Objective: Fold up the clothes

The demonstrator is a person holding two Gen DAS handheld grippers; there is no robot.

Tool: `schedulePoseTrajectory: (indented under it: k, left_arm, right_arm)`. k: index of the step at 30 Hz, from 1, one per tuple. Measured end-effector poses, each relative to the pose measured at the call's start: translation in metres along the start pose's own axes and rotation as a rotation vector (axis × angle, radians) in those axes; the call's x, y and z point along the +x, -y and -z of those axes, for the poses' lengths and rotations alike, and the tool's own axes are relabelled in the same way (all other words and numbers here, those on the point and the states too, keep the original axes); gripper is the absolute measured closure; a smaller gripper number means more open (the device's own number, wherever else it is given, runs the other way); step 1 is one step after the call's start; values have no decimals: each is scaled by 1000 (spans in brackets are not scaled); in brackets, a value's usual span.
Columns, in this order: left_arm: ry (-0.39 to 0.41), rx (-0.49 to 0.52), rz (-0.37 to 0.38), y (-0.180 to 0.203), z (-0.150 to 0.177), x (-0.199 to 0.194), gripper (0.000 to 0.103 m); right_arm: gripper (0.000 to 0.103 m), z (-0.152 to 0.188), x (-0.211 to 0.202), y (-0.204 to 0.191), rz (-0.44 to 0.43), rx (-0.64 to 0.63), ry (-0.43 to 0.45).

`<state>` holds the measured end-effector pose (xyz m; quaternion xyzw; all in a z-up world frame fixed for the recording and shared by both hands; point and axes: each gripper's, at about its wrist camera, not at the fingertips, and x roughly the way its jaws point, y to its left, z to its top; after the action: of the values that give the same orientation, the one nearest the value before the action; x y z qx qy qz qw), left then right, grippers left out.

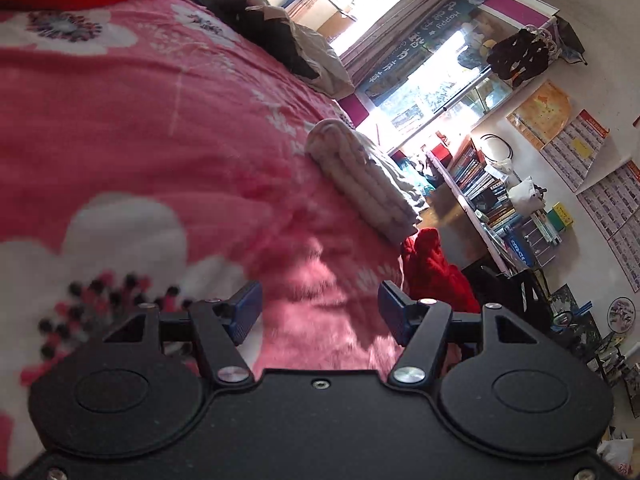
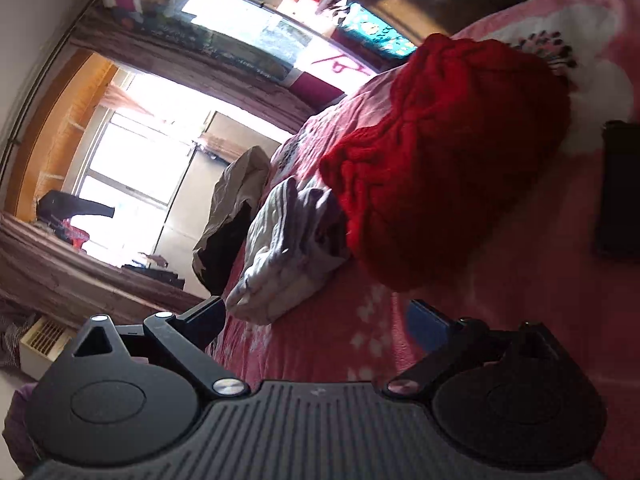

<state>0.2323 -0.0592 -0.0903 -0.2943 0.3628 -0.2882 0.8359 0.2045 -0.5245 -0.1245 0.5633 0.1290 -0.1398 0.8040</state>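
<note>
A red knitted sweater (image 2: 444,152) lies bunched on the pink flowered bedspread (image 2: 500,300); its edge also shows in the left wrist view (image 1: 432,268) at the bed's edge. A folded grey-white garment (image 1: 364,184) lies beside it, and it shows in the right wrist view (image 2: 288,248) too. My left gripper (image 1: 318,312) is open and empty above the bedspread (image 1: 140,120), short of the folded garment. My right gripper (image 2: 320,320) is open and empty, just below the red sweater and the grey garment.
A black and beige clothes pile (image 1: 280,36) lies farther along the bed. A dark flat object (image 2: 620,188) lies on the bed right of the sweater. A bookshelf (image 1: 500,200) and window (image 1: 432,88) stand beyond the bed's edge.
</note>
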Motion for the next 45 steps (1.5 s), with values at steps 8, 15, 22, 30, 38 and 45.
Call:
schedulePoseTrajectory:
  k: [8, 15, 22, 30, 38, 45]
  left_arm:
    - [27, -54, -50, -39, 42, -69, 40]
    - [66, -137, 12, -69, 40, -72, 40]
    - [69, -212, 13, -98, 37, -73, 40]
    - [28, -160, 11, -86, 38, -65, 37]
    - [-30, -107, -145, -62, 56, -70, 23]
    - [-81, 20, -356, -19, 84, -79, 7]
  right_arm:
    - [5, -33, 7, 47, 123, 121, 123]
    - [13, -34, 54, 42, 123, 78, 139]
    - [44, -74, 95, 49, 125, 46, 124]
    - [16, -93, 96, 27, 166, -13, 12]
    - [6, 33, 0, 15, 154, -281, -175]
    - [0, 133, -54, -19, 138, -593, -388]
